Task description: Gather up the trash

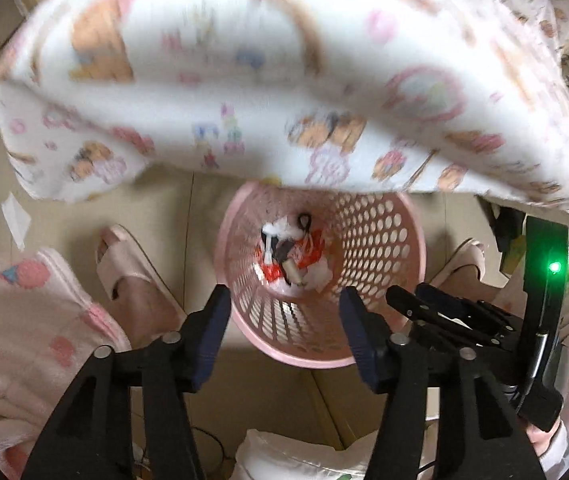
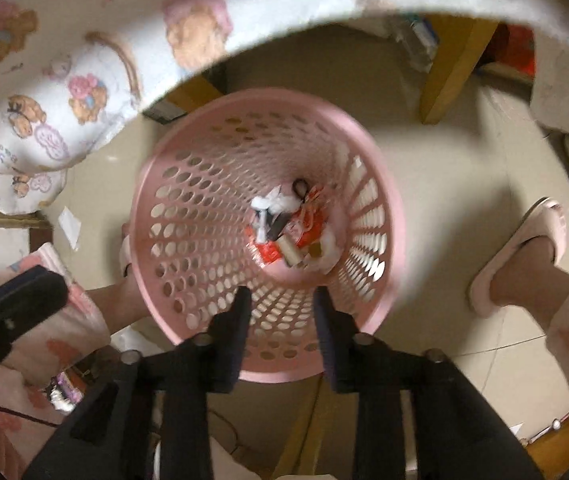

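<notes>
A pink perforated waste basket (image 1: 380, 240) stands on the tiled floor below both grippers; it also shows in the right wrist view (image 2: 188, 208). At its bottom lies trash (image 1: 292, 256): red wrappers, white paper, a dark loop and a small roll, seen too in the right wrist view (image 2: 292, 228). My left gripper (image 1: 284, 304) is open and empty above the basket's near rim. My right gripper (image 2: 282, 304) is open and empty over the basket's near wall. The right gripper also shows in the left wrist view (image 1: 456, 312).
A table with a white cartoon-print cloth (image 1: 284, 80) overhangs the basket's far side, also in the right wrist view (image 2: 44, 112). The person's feet in pink slippers (image 1: 132, 276) (image 2: 524, 252) stand either side. A wooden table leg (image 2: 452, 76) and a paper scrap (image 2: 69, 225) are nearby.
</notes>
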Available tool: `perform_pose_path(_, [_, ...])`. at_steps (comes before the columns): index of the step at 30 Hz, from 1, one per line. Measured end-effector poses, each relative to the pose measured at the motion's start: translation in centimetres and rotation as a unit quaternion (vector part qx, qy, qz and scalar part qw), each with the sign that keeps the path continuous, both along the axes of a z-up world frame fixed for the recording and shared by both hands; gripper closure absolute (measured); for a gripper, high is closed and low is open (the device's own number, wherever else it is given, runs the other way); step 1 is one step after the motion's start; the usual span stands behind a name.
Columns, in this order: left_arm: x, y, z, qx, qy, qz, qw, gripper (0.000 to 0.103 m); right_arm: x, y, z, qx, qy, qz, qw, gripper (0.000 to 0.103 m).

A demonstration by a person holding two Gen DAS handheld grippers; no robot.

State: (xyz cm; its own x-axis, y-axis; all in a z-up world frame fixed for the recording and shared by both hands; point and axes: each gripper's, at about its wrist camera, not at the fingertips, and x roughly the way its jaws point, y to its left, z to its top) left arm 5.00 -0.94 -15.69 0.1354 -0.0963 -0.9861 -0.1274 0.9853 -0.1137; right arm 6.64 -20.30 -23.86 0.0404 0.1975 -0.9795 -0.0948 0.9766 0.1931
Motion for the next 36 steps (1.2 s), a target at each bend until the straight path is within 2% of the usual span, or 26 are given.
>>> perform_pose_path(3, [-0.2,0.0,2.4,-0.008,-0.036,0.000,0.9993,0.041,-0.1,0.0,2.5,-0.010,-0.048,0.004,0.999,0.057])
perform_pose_path(5, [-0.4,0.0,3.9,-0.005,-0.061,-0.006,0.9981,0.038,-0.3,0.2,4.5,-0.014,-0.085,0.009,0.996,0.054])
perform_pose_path(7, [-0.8,0.1,5.8,0.004,-0.093,-0.004,0.9957,0.037,-0.4,0.2,6.7,-0.016,-0.123,0.016,0.992,0.047])
perform_pose_path(11, [-1.8,0.1,9.7,0.029,-0.161,-0.011,0.9865,0.028,-1.5,-0.1,12.3,-0.015,-0.212,0.022,0.977,0.035])
perform_pose_path(12, [-2.0,0.1,10.6,0.029,-0.174,-0.013,0.9842,0.027,-1.9,-0.3,14.1,-0.019,-0.242,0.026,0.970,0.031])
perform_pose_path(15, [-2.6,0.0,12.9,0.032,-0.202,-0.021,0.9787,0.023,-2.9,-0.7,17.9,-0.014,-0.293,0.035,0.955,0.025])
perform_pose_path(16, [-2.8,0.0,13.5,0.035,-0.212,-0.024,0.9764,0.021,-3.2,-0.9,18.7,-0.011,-0.304,0.037,0.952,0.019])
perform_pose_path(20, [-4.4,-0.2,15.9,0.043,-0.268,-0.022,0.9623,0.011,-5.0,-1.7,22.7,-0.015,-0.367,0.041,0.929,0.007])
perform_pose_path(22, [-5.7,-0.2,16.8,0.042,-0.298,-0.017,0.9536,0.007,-5.9,-2.2,23.5,-0.010,-0.382,0.043,0.923,0.000])
perform_pose_path(24, [-6.6,0.1,17.4,0.037,-0.325,-0.014,0.9450,0.002,-7.2,-2.8,24.0,-0.026,-0.405,0.033,0.913,0.000])
perform_pose_path(27, [-7.3,0.3,17.3,0.029,-0.351,-0.004,0.9359,0.001,-8.6,-3.6,24.5,-0.038,-0.430,0.029,0.902,0.000])
perform_pose_path(30, [-6.9,0.1,16.3,0.044,-0.352,-0.010,0.9348,0.001,-9.2,-4.2,24.6,-0.028,-0.453,0.019,0.891,0.000])
perform_pose_path(33, [-6.4,-0.1,15.5,0.058,-0.343,-0.013,0.9375,0.001,-8.9,-4.3,23.9,-0.027,-0.446,0.008,0.894,0.000])
perform_pose_path(36, [-6.9,-0.3,15.7,0.071,-0.357,-0.015,0.9312,0.001,-8.9,-4.0,23.7,-0.022,-0.440,0.018,0.898,0.000])
